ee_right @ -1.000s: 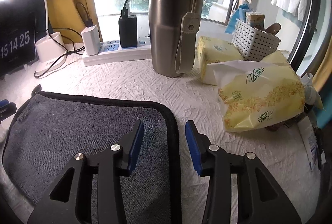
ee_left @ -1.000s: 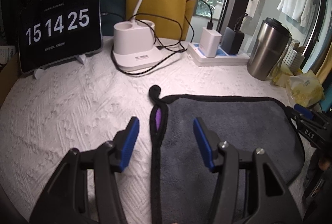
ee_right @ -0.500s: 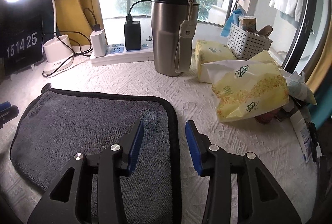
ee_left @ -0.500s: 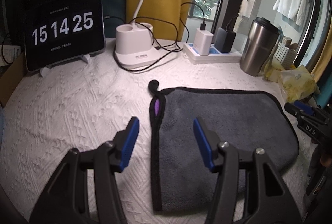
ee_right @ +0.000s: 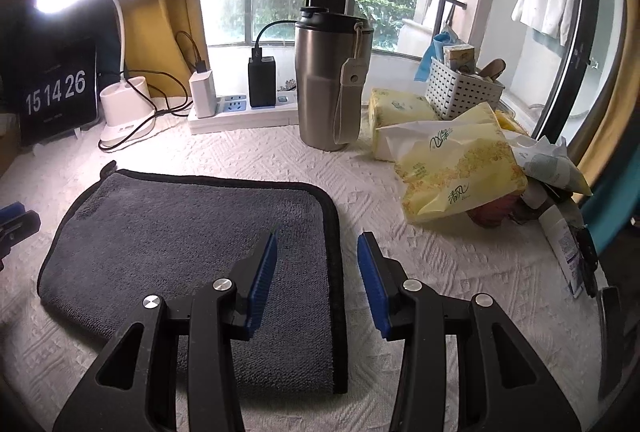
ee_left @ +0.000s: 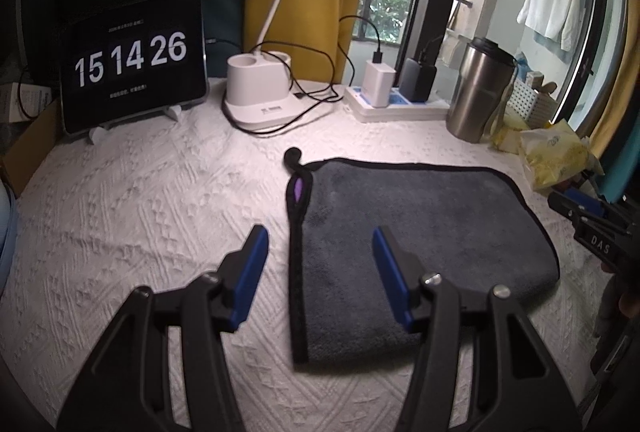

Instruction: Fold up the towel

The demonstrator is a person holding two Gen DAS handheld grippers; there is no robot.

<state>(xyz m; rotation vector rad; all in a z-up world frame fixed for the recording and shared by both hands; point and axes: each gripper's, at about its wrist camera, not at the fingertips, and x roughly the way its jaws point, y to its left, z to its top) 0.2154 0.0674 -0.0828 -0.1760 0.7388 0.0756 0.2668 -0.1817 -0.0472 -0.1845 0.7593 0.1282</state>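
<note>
A dark grey towel with black trim lies folded flat on the white textured cloth; it also shows in the right wrist view. Its hanging loop sticks out at the far left corner, next to a purple tag. My left gripper is open and empty, raised above the towel's left trimmed edge. My right gripper is open and empty, raised above the towel's right trimmed edge. The right gripper's tip shows at the right of the left wrist view.
At the back stand a tablet clock, a white lamp base with cables, a power strip and a steel tumbler. Yellow tissue packs and a white basket crowd the right side.
Both grippers have pulled back and up from the towel, so more of the towel and table shows. The towel lies still. The jaws stay open.
</note>
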